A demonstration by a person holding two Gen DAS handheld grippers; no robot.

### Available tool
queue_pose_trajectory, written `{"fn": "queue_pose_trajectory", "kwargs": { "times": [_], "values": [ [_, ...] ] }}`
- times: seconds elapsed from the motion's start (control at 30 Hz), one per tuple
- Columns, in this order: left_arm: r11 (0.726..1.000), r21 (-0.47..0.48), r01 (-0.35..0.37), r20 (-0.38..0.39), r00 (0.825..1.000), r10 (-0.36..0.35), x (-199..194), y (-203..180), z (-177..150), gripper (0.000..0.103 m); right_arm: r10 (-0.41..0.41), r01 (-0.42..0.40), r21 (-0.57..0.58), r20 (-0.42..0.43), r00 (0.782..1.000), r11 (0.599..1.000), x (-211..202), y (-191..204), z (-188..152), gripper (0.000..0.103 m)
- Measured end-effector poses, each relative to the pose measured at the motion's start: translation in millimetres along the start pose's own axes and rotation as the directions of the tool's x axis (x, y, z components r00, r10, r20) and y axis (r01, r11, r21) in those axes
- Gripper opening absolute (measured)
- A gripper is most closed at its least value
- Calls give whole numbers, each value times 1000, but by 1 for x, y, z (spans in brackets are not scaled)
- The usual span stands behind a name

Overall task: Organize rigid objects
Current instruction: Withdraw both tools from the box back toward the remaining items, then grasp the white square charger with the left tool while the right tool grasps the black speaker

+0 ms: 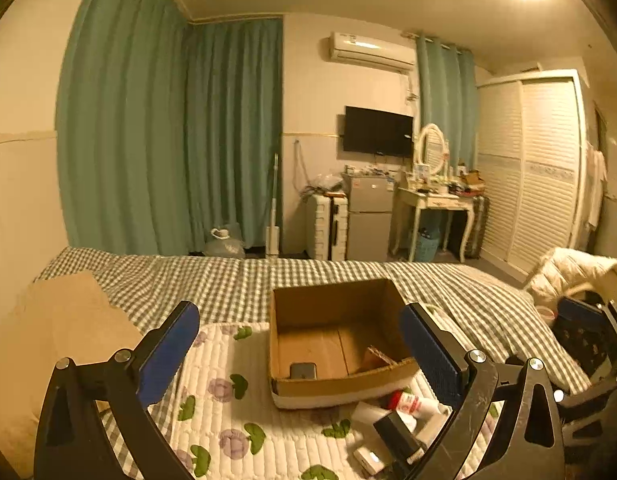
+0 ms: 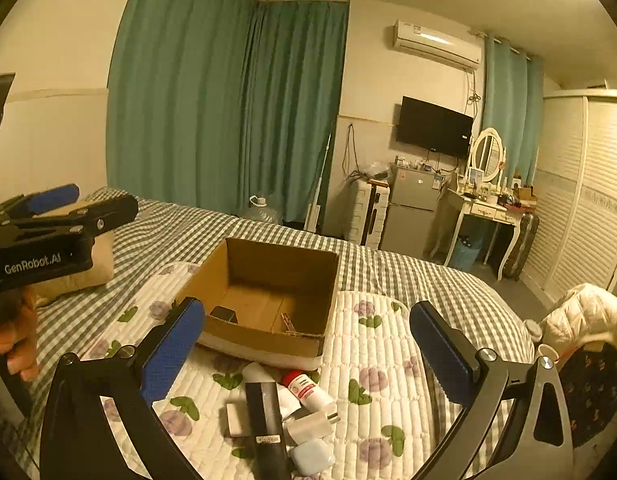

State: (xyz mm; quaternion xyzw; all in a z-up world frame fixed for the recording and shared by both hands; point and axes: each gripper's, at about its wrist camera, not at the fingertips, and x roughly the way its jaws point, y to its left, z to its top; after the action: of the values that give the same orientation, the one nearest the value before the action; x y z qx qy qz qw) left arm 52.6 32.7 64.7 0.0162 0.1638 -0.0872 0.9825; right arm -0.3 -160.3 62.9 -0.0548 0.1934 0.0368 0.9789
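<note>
1. Right wrist view, far left of the cardboard box: the left gripper hangs above the checked bedspread, held by the person's left hand. It is seen side-on here; whether its fingers are apart cannot be told from this angle. A tan pillow lies beneath it.
2. In the left wrist view the left gripper has its blue pads spread wide with nothing between them, framing the box.
3. The box sits open-topped on a white quilted mat with flower print, its near wall facing the cameras. Inside, against the near left corner, lies a dark phone-like slab; a small brown piece lies toward the near right.
4. Just in front of the box, on the mat, is a loose cluster: a white cylinder, a long black rectangular case, a white bottle with red cap and red label, a white charger plug, and a pale blue rounded case nearest the camera.
5. The right gripper has its fingers wide apart, empty, hovering over that cluster.
6. Right of the box, at the bed's edge, a cream padded jacket lies bunched.
</note>
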Motion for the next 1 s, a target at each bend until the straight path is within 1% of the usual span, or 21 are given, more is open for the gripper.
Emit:
{"fn": "queue_pose_trajectory", "kwargs": {
  "times": [0.13,0.33,0.5,0.6,0.7,0.77,0.83,0.9,0.93,0.97,1.0],
  "values": [
    [1000,23,-16,-14,1000,16,1,-5,-14,102,22,-22,22,5,1000,1000,-3,-3,-11,103],
    [1000,24,-4,-71,997,6,15,-7,-34,102,-3,3,-15,-8,1000,1000,0,1,-31,103],
    [998,56,18,-118,993,-11,31,-14,-55,102,0,-3,-46,-60,998,999,14,9,-51,103],
    [997,73,36,-143,989,-25,39,-19,-68,102,14,-18,-46,-101,995,999,26,12,-66,103],
    [994,97,41,-176,984,-23,49,-22,-84,102,23,-28,-31,-158,987,999,42,13,-85,103],
    [993,103,51,-203,979,-29,57,-23,-94,102,18,-22,-18,-206,978,1000,56,12,-99,103],
    [992,102,69,-223,974,-45,64,-23,-104,101,35,-34,9,-262,964,999,70,9,-112,103],
    [991,106,84,-246,968,-56,71,-23,-113,101,56,-48,33,-300,952,998,80,7,-124,102],
    [990,110,88,-257,965,-57,74,-23,-117,100,66,-57,38,-315,947,998,85,7,-128,99],
    [989,113,95,-275,960,-61,79,-23,-123,100,76,-67,38,-333,940,997,89,7,-134,92],
    [988,113,102,-285,956,-66,82,-24,-126,97,83,-76,34,-349,933,997,94,8,-139,89]
  ]
}}
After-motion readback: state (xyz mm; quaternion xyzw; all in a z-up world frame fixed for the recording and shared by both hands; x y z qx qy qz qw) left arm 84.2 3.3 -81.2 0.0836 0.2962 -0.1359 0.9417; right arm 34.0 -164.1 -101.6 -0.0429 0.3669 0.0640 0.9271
